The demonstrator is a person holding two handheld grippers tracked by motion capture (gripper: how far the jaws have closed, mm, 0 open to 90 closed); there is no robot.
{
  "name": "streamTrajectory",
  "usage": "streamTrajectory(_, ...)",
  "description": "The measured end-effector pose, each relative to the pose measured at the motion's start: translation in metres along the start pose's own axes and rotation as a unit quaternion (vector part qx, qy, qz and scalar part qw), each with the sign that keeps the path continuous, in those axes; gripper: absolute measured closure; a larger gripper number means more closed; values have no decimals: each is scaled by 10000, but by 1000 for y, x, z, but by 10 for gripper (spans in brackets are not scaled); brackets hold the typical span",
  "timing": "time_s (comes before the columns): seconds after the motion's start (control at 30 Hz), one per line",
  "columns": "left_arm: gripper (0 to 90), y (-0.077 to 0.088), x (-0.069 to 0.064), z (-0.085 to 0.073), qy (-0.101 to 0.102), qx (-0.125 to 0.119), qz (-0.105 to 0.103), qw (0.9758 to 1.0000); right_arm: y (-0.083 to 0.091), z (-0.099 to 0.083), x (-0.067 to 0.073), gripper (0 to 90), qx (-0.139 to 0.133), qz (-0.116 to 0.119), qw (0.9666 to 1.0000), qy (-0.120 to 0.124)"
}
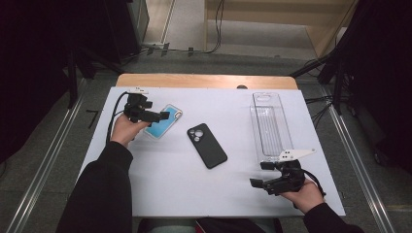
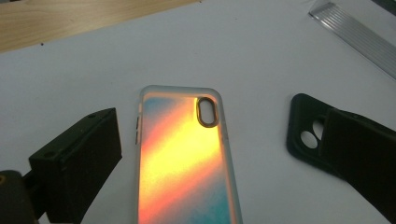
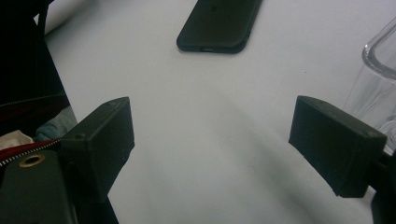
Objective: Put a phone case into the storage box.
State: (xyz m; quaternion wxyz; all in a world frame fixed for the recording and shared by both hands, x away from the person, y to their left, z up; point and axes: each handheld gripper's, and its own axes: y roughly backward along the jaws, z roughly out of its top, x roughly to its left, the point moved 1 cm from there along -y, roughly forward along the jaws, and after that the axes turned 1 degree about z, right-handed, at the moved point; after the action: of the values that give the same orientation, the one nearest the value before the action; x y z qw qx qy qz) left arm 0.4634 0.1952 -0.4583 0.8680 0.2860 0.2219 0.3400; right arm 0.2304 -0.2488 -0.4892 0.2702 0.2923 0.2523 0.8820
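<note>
An iridescent phone case (image 1: 167, 122) (image 2: 182, 158) lies back up on the white table (image 1: 170, 189), left of centre. My left gripper (image 1: 154, 112) (image 2: 217, 133) hovers low over it, open, one jaw on each side and clear gaps to the case's edges. A black phone case (image 1: 207, 145) (image 2: 303, 135) (image 3: 219, 23) lies back up at the table's middle, with nothing touching it. Near the front right my right gripper (image 1: 262, 174) (image 3: 215, 126) stands open above bare table, nothing between its jaws, pointing toward the black case.
A long clear plastic tray (image 1: 270, 126) (image 2: 355, 32) (image 3: 378, 79) lies lengthwise at the right, its near end just beside my right gripper. A wooden strip (image 1: 204, 80) runs along the table's far edge. Cables trail on the floor beyond.
</note>
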Motion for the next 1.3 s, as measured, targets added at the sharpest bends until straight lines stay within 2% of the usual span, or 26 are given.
streamTrajectory(0.2, 0, -10, 3, 2, -23, -43, 82, 10000, 1, -1, -1, 122, -8, 14, 10000, 1)
streamTrajectory(0.47, 0, -19, 6, -4, 7, 111, -15, 9999, 2, -1, -1, 122, -36, 11, 10000, -25)
streamTrajectory(0.63, 0, -21, 8, -7, 36, 78, 34, 10000, 2, -2, -1, 122, -27, -2, 10000, -14)
streamTrajectory(1.07, 0, -31, 14, -24, 90, 164, 108, 9998, 2, -2, -1, 122, -24, 3, 10000, -15)
streamTrajectory(1.2, 0, -38, 12, -29, 14, 332, 136, 9994, 2, -2, -1, 122, -22, 5, 10000, -9)
streamTrajectory(1.3, 0, -41, 11, -32, -47, 325, 158, 9993, 2, -2, -1, 122, -17, 7, 10000, -17)
